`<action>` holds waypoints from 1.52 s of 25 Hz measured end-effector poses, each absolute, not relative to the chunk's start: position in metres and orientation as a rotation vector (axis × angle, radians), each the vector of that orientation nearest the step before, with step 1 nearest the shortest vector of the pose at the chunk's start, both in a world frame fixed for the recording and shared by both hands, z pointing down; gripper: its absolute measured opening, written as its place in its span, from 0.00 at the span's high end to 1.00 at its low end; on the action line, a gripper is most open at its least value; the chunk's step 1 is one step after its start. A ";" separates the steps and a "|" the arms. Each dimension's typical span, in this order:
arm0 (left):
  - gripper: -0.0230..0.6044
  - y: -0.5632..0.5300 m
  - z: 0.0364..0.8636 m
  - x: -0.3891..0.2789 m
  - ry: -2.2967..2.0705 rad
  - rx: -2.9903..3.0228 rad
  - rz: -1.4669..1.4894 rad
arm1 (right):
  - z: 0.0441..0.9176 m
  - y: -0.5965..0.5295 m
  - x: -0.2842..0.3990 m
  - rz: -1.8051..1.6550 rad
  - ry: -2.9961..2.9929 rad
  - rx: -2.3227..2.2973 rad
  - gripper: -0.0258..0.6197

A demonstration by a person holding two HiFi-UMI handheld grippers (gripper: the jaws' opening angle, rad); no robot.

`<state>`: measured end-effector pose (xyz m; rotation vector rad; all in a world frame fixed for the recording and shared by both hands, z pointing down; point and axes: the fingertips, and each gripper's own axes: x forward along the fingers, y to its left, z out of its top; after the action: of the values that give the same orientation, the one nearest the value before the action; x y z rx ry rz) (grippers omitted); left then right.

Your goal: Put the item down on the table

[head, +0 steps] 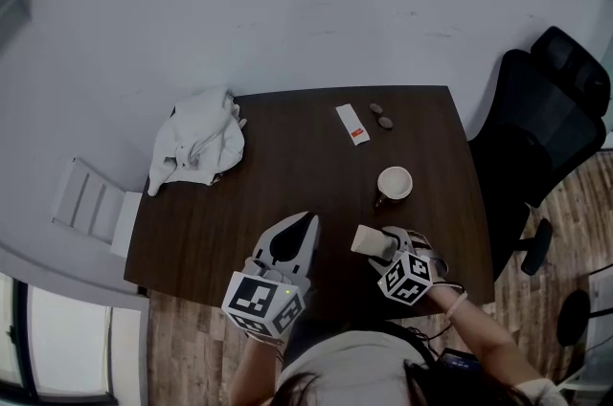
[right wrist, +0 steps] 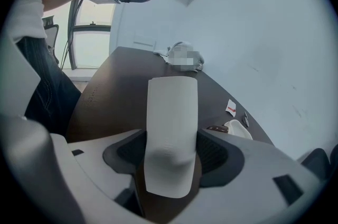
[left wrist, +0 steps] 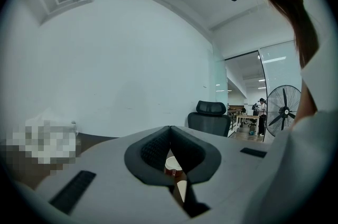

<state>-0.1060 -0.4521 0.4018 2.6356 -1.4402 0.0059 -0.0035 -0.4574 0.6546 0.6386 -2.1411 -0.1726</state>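
Right tool (right wrist: 171, 153) is clenching pale flat item (right wrist: 171, 128), jaws pressing dent into its lower part. Item is sitting over counter (head: 287, 174) near front edge, around 5 o'clock; contact with surface unclear. Left tool (head: 308, 222) is hovering just at 9 o'clock of item, jaws closed tip to tip, gripping nothing. White cup (head: 395, 182) is standing at 1 o'clock from item. Crumpled white cloth (head: 198, 141) is lying at counter's 10 o'clock.

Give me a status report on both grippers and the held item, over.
Left gripper shut, empty. Right gripper shut on white squashed cylinder, over dark table. White cup beyond, apart.
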 end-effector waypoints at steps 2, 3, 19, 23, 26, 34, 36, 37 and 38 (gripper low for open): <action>0.93 -0.453 0.403 -0.109 -1.438 2.639 0.006 | 0.658 -0.461 -0.008 -0.162 -2.140 0.633 0.50; 0.93 -0.453 0.404 -0.111 -1.435 2.639 0.006 | 0.659 -0.463 -0.011 -0.158 -2.138 0.627 0.50; 0.93 -0.461 0.410 -0.128 -1.406 2.623 0.011 | 0.685 -0.483 -0.026 -0.081 -2.078 0.636 0.52; 0.93 -0.460 0.411 -0.131 -1.408 2.619 0.018 | 0.694 -0.483 -0.023 -0.065 -2.055 0.628 0.52; 0.93 -0.459 0.415 -0.133 -1.407 2.621 0.015 | 0.701 -0.483 -0.023 -0.057 -2.042 0.624 0.52; 0.93 -0.458 0.417 -0.131 -1.413 2.610 0.026 | 0.707 -0.484 -0.020 -0.034 -2.028 0.647 0.53; 0.93 -0.457 0.418 -0.127 -1.408 2.611 0.029 | 0.708 -0.484 -0.020 -0.017 -2.028 0.650 0.52; 0.93 -0.456 0.419 -0.125 -1.402 2.613 0.029 | 0.708 -0.484 -0.020 -0.011 -2.032 0.651 0.51; 0.93 -0.454 0.419 -0.122 -1.396 2.614 0.029 | 0.707 -0.483 -0.020 -0.009 -2.037 0.653 0.49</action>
<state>-0.1217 -0.4544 0.4191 2.6141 -1.3957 0.0291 -0.0197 -0.4834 0.7071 0.6532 -2.0368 -0.0094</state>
